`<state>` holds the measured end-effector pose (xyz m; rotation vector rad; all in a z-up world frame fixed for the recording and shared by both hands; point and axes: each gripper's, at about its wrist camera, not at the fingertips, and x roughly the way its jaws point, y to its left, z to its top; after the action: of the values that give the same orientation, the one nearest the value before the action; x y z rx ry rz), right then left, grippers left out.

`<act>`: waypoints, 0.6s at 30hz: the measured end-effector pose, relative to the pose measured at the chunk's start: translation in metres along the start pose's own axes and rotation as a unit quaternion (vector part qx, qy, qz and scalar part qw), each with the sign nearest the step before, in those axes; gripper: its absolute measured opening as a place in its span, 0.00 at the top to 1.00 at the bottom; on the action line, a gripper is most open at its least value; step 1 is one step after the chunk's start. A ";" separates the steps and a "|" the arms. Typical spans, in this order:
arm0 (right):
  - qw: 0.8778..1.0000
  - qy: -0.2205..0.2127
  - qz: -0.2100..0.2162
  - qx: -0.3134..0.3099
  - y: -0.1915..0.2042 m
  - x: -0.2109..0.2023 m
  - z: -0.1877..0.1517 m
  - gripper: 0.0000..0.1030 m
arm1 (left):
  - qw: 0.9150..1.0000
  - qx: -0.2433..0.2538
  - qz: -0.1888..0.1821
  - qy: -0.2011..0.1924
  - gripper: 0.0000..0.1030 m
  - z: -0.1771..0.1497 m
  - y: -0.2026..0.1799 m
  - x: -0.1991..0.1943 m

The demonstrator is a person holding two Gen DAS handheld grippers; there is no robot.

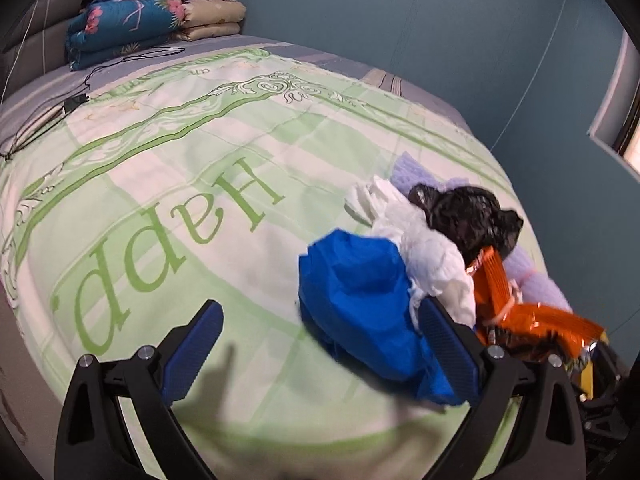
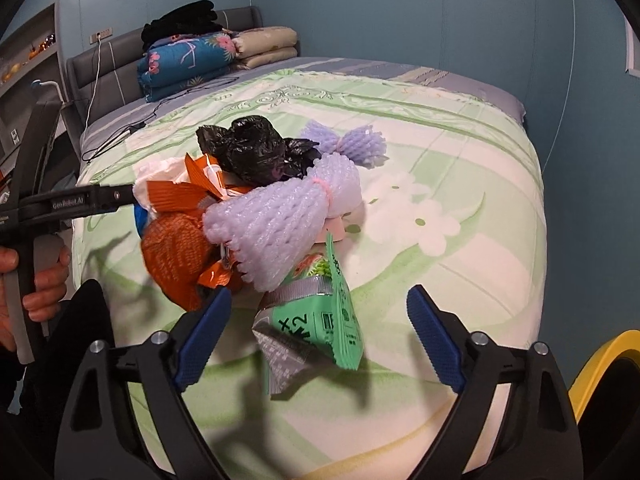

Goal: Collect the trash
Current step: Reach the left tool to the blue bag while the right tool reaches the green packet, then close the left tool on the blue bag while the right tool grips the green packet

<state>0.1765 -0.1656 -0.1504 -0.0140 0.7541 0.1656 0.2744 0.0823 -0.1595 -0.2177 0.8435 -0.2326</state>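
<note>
On the green-patterned bed [image 2: 460, 168], a heap of trash [image 2: 256, 208] is seen uncollected, with the left tool [image 1: 320, 344] spread beside a blue bag [image 1: 360, 304] and the right tool [image 2: 320, 332] spread around a green wrapper [image 2: 320, 328], nothing gripped.

Even, bright room light; soft gripper shadows fall on the bed [image 1: 208, 184]; fisheye bends the edges, dark corners, slight blur.
</note>
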 end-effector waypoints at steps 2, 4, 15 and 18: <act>1.000 0.005 0.006 0.003 -0.001 0.004 0.000 0.23 | 1.000 0.002 -0.003 0.006 0.21 0.001 0.000 0.008; 1.000 0.013 0.010 0.008 -0.001 0.007 0.000 0.26 | 1.000 -0.011 -0.012 0.015 0.26 0.001 0.003 0.016; 0.998 0.041 0.031 0.026 0.001 0.013 -0.001 0.50 | 0.998 -0.002 -0.053 0.028 0.88 -0.003 -0.004 0.020; 0.999 0.035 0.026 0.025 0.003 0.007 -0.001 0.52 | 0.998 -0.002 -0.061 0.022 0.91 -0.003 -0.003 0.011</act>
<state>0.1805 -0.1619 -0.1552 0.0486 0.8283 0.1972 0.2787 0.0758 -0.1681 -0.2687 0.8748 -0.3505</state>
